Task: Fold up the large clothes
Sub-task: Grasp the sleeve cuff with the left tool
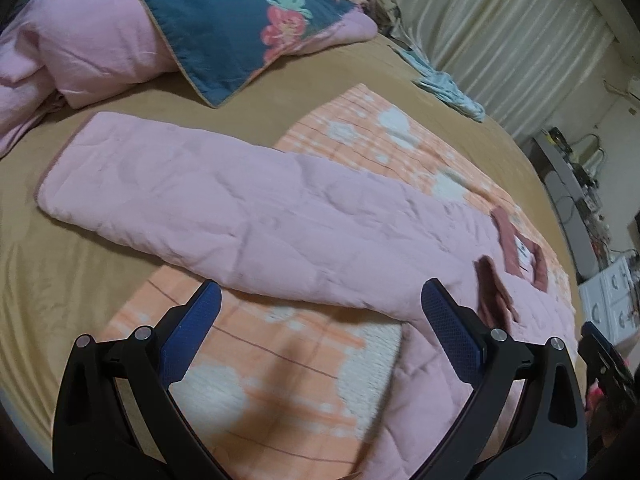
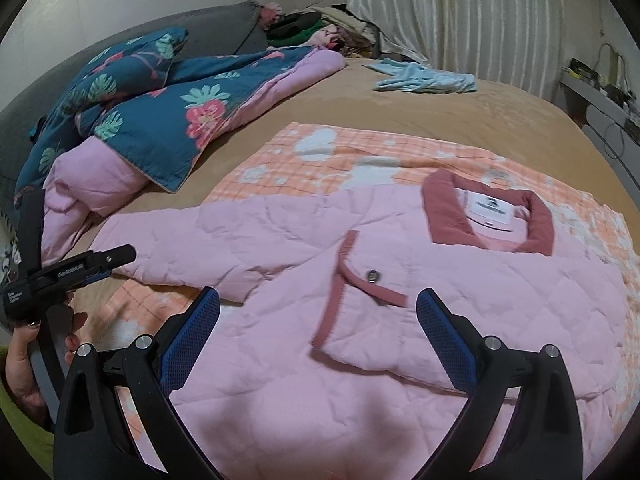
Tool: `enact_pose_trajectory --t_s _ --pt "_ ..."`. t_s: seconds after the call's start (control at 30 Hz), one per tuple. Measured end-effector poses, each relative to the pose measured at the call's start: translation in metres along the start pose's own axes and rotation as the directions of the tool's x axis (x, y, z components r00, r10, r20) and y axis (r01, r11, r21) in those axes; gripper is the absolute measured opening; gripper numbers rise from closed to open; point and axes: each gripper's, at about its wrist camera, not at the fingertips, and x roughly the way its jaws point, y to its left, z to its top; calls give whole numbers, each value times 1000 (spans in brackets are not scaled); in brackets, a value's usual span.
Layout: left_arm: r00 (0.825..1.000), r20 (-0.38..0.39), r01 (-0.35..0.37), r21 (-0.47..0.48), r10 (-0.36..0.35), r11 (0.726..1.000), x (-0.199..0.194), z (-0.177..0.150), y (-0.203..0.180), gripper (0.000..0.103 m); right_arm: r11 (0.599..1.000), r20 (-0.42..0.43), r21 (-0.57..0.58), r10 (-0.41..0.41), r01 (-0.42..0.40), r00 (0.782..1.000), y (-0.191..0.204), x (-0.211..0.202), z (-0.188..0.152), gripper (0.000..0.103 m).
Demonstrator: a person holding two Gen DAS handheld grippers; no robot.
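Both grippers, left (image 1: 320, 320) and right (image 2: 318, 320), are held agape above the quilted pink jacket (image 2: 400, 280); nothing is clamped.

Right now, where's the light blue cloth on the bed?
The light blue cloth lies crumpled at the bed's far side in the right wrist view, on the tan bedsheet by the striped curtain, beyond the pink quilted jacket.

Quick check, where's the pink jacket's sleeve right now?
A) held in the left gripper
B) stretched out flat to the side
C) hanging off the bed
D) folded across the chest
B: the sleeve lies stretched out flat, away from the jacket body, and both the left gripper and right gripper are open and empty.
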Motion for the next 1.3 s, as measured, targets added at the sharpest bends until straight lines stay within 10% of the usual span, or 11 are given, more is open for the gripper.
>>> enact_pose_trajectory --t_s 0.67,1.17,1.3 --pt "992 -29 -126 -290 123 949 31 30 95 94 983 -39 -151 96 -100 995 99 54 17 98" --pt "988 -2 -139 -438 154 888 65 38 153 92 989 -74 -97 100 -107 992 96 83 7 98" --pt "977 12 -184 -460 213 869 60 41 158 40 995 -77 -64 72 -77 994 77 77 2 98"
